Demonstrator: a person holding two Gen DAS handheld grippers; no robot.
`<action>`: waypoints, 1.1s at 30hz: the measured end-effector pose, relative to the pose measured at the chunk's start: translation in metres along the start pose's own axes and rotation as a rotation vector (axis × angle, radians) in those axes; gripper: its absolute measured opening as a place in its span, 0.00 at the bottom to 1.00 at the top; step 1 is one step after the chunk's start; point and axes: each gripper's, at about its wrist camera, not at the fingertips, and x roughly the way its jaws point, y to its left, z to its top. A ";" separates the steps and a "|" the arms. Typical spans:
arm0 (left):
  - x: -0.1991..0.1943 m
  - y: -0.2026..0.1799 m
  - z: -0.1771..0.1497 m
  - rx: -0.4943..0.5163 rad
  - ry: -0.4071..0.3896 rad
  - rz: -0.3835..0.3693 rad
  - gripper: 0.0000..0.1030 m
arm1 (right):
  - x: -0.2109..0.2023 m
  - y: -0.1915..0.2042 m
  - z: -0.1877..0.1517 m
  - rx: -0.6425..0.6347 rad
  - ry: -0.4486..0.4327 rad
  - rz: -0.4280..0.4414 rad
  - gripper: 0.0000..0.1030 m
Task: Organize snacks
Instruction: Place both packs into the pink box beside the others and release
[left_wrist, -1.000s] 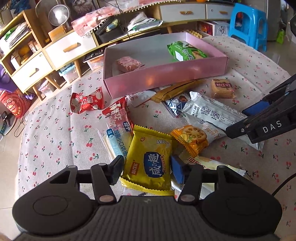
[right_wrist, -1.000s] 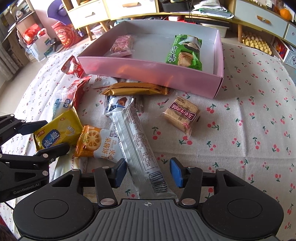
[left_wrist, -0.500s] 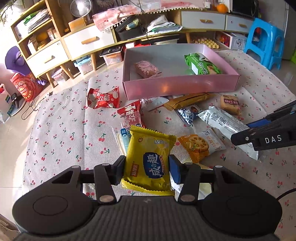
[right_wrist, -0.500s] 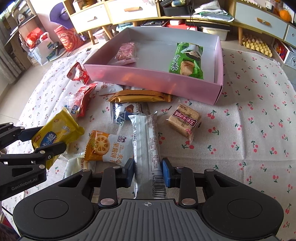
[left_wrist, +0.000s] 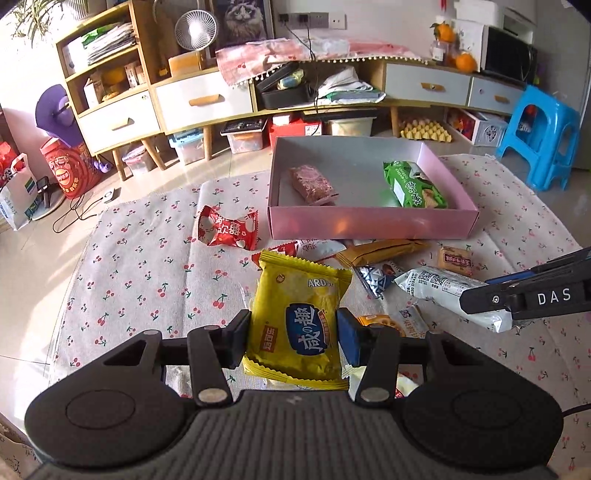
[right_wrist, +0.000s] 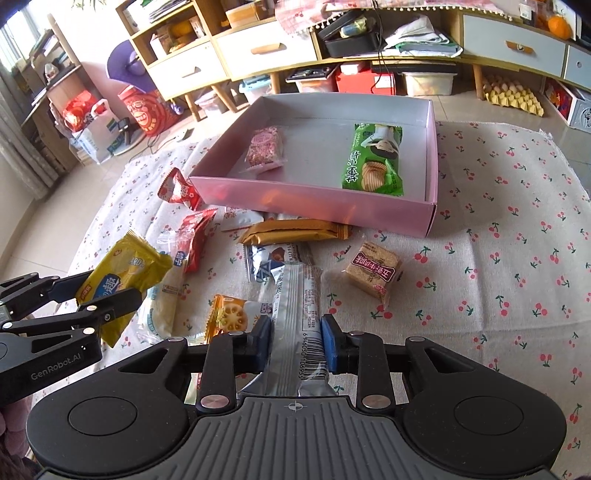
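Observation:
My left gripper (left_wrist: 293, 341) is shut on a yellow snack packet (left_wrist: 297, 314) and holds it above the cherry-print cloth (left_wrist: 140, 266). My right gripper (right_wrist: 295, 341) is shut on a long silver snack packet (right_wrist: 299, 306), lifted off the cloth; it shows in the left wrist view (left_wrist: 447, 291) too. The pink box (right_wrist: 314, 199) stands beyond, holding a green chip packet (right_wrist: 373, 162) and a pink snack bar (right_wrist: 266, 147). The left gripper with the yellow packet (right_wrist: 122, 280) shows at the left of the right wrist view.
Loose snacks lie on the cloth before the box: a red packet (left_wrist: 227, 229), a brown bar (right_wrist: 295, 230), a square cake (right_wrist: 373, 273), an orange biscuit packet (right_wrist: 232, 317), a blue-white packet (right_wrist: 266, 262). Shelves (left_wrist: 110, 92) and a blue stool (left_wrist: 539, 136) stand behind.
Both grippers closed on their packets and lifted them off the cloth: the left on the yellow packet, the right on the silver one. Both views tilted up toward the box.

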 end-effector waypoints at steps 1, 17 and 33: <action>0.000 0.001 0.001 -0.008 -0.003 -0.002 0.44 | -0.003 0.000 0.002 0.006 -0.007 0.010 0.27; 0.022 0.004 0.043 -0.117 -0.069 -0.043 0.44 | -0.020 -0.013 0.061 0.129 -0.156 0.003 0.27; 0.096 -0.016 0.086 -0.025 -0.113 -0.075 0.44 | 0.041 -0.034 0.116 0.159 -0.252 0.027 0.27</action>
